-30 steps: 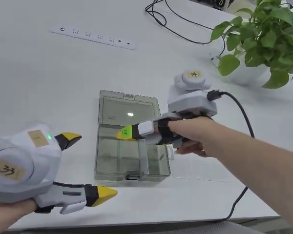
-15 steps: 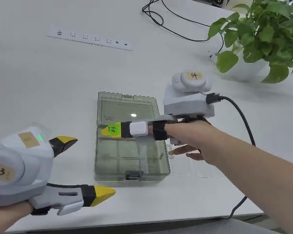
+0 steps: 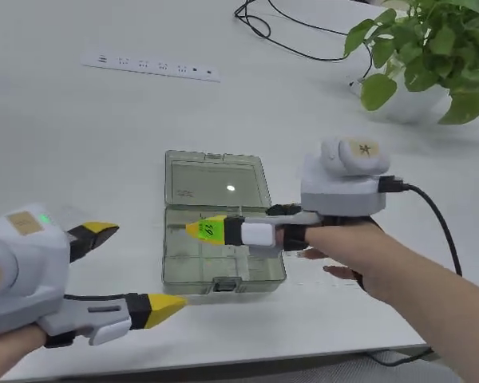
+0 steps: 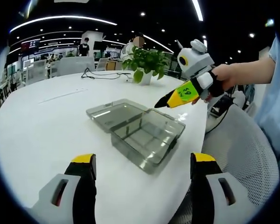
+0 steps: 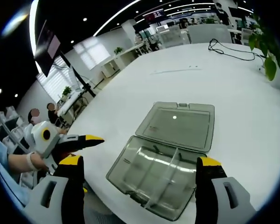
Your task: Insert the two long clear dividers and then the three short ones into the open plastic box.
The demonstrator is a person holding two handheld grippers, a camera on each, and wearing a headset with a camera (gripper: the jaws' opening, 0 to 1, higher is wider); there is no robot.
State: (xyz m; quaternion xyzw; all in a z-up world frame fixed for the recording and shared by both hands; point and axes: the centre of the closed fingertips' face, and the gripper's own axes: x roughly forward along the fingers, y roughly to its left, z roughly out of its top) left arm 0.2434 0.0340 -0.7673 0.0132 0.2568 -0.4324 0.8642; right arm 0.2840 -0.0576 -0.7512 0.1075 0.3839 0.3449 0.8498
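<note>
Open plastic box (image 3: 223,263) sits near the front edge of the tabletop (image 3: 80,144), lid flipped back, clear dividers (image 5: 154,157) standing inside. Right gripper (image 5: 140,162) hangs over it, jaws wide and empty, hiding part of the tray from above. Left gripper (image 3: 148,266) is open too, just left of the box. Power strip (image 3: 152,65), black cable (image 3: 303,40) and potted plant (image 3: 431,48) sit well back.

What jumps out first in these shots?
The open, smoky-green clear plastic box lies on the white table, lid flat toward the far side. The white right gripper hangs above it, yellow-tipped jaws apart; the left gripper sits open at the near left edge. A leafy green potted plant stands at the far right corner.
</note>
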